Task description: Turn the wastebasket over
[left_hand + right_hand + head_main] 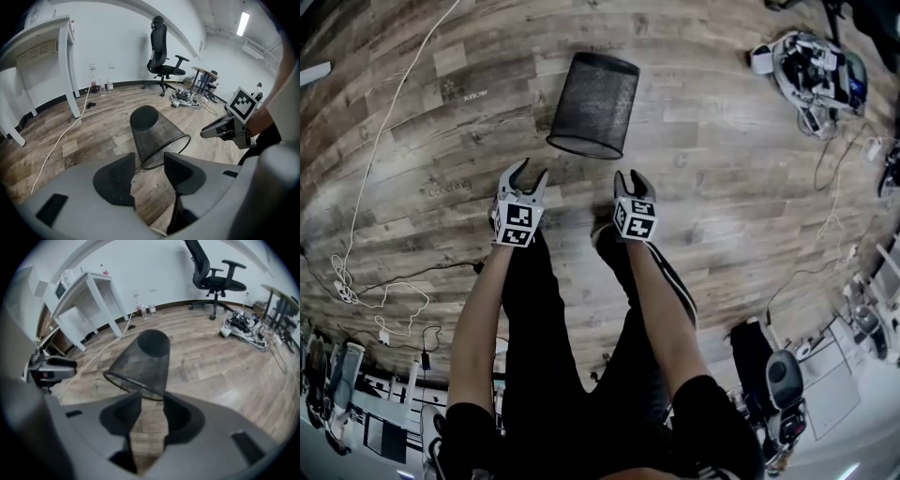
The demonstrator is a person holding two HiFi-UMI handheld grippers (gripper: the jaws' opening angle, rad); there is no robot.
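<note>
Basket (591, 105) is on its side on the wood floor (722, 187), not standing. The open rim faces us and the closed base points away. It lies just ahead of both grippers and sits roughly between their lines. Left gripper (530, 173) has its jaws spread wide with nothing between them. Its own view shows only bare floor in the gap, with the basket's rim just past the tips and no contact. Right gripper (630, 178) is the same: jaws wide and empty, floor showing through the gap, the rim just beyond the fingertips and untouched. Both grippers point down and forward at the basket, side by side and near each other, each marker cube facing up at the head camera. Each gripper's view also catches the other one off to the side. Our legs in black trousers (544, 356) are right under the arms. A white cable (384, 122) runs across the floor on the left, well apart from the basket. A pile of gear (814, 70) sits far right. An office chair (164, 56) and a white table (42, 51) stand by the back wall, and a few bottles (101, 86) are on the floor at the wall.
</note>
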